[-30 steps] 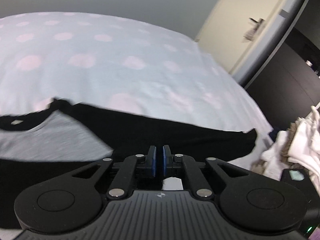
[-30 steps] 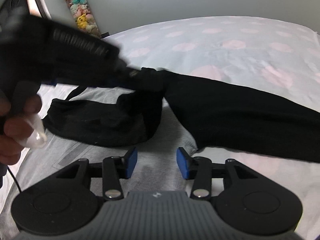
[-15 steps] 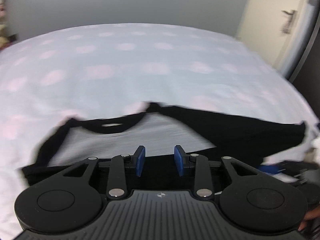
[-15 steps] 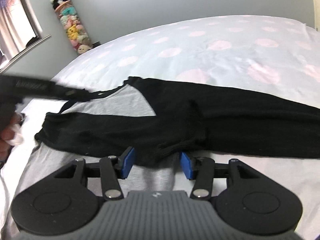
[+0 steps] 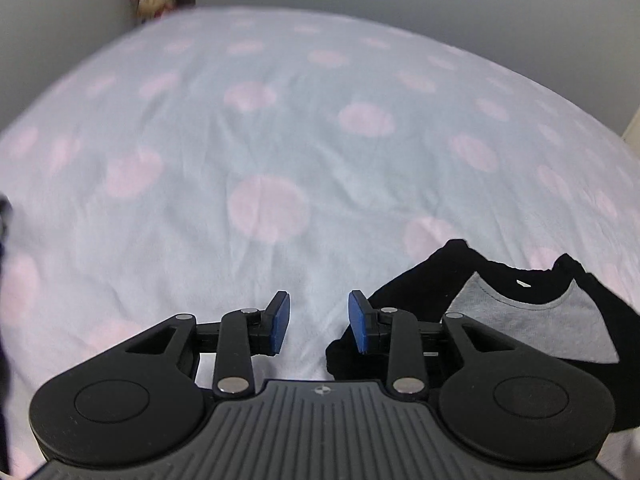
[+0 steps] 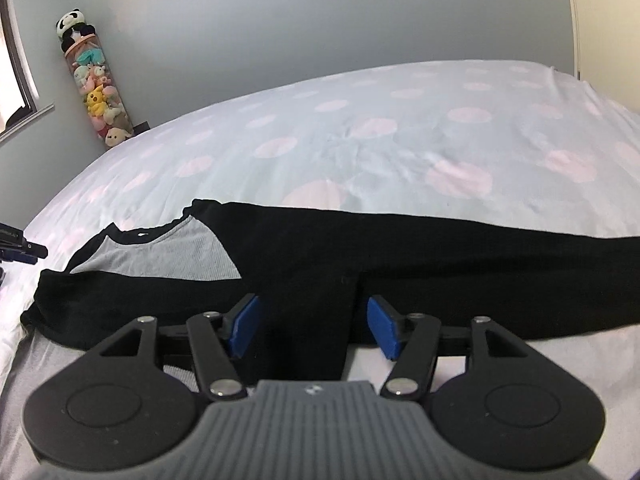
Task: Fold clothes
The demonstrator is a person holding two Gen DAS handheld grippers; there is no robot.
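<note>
A black and grey shirt (image 6: 280,256) lay across the pink-dotted bedsheet (image 6: 360,140), one sleeve stretched right. The right gripper (image 6: 312,324) hung over a folded black sleeve, blue pads (image 6: 244,326) opening on either side without pressing it.

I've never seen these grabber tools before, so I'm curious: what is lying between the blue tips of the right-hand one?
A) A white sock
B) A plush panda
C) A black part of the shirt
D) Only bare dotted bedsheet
C: in the right wrist view, black fabric of the shirt runs between the opening jaws of the right gripper, whose pads stand clear of it.
</note>
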